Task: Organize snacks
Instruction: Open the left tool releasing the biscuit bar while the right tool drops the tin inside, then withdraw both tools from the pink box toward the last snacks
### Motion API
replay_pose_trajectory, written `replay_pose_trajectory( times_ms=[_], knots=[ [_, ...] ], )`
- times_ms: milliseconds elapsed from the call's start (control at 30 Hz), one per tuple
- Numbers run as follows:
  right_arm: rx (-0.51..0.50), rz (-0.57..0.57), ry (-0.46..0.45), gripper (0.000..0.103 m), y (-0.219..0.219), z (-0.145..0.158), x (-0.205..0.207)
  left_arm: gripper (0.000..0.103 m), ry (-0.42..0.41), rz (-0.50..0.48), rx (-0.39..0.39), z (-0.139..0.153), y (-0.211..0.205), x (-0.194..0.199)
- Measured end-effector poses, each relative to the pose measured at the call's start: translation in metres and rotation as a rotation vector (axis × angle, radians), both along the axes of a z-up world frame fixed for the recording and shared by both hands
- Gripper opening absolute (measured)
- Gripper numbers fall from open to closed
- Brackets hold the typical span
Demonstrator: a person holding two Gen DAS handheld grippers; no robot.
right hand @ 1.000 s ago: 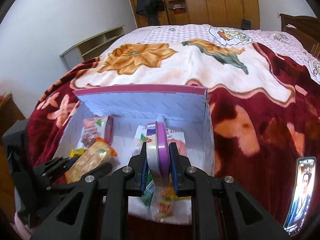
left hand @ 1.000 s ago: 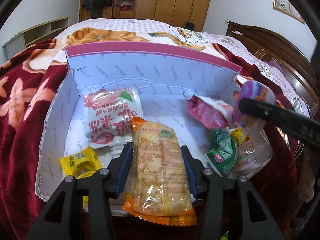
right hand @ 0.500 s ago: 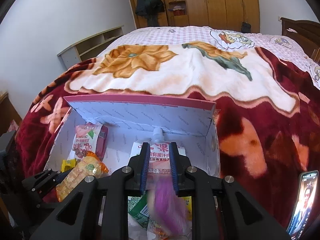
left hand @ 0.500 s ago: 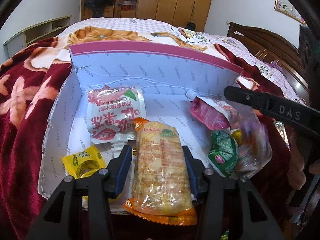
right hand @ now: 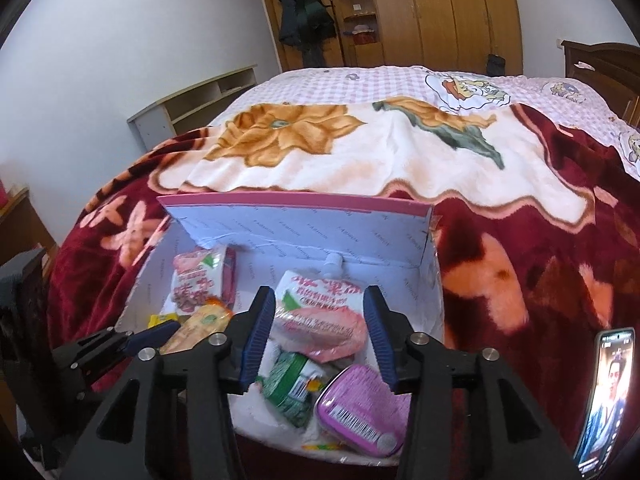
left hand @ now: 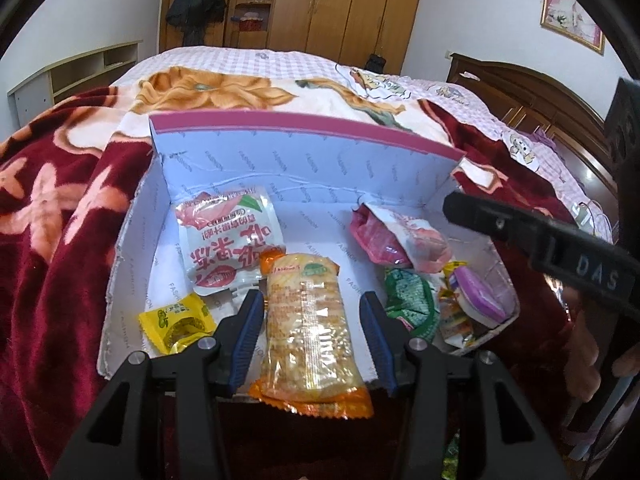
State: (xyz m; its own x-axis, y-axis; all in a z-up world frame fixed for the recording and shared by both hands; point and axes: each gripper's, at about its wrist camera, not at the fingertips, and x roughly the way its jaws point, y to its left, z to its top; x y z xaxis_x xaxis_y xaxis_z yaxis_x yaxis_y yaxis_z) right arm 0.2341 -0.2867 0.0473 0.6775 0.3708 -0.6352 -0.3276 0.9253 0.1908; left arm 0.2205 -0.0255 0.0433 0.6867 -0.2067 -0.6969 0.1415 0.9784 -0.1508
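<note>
Snack box [left hand: 304, 148] | purple tin [right hand: 362, 410] against near rim | right hand-held gripper [right hand: 320, 334] just opened

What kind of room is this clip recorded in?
A home bedroom, most likely. The snack box sits on a bed covered by a dark red floral blanket; a wooden wardrobe fills the far wall, with a carved wooden headboard off to the side.
</note>
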Motion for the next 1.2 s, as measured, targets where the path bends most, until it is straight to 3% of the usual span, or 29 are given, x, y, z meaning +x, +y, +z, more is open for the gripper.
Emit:
replay_pose_trajectory(
  times_ms=[367,1200],
  knots=[
    [0.045,0.028,-0.046,0.060,0.002,0.004,-0.048,0.061,-0.054,-0.009,0.005,0.018,0.001,-0.030],
    [0.057,-0.003,-0.005,0.061,-0.001,-0.019,-0.130,0.062,-0.067,0.014,0.014,0.025,0.019,-0.099]
  ],
)
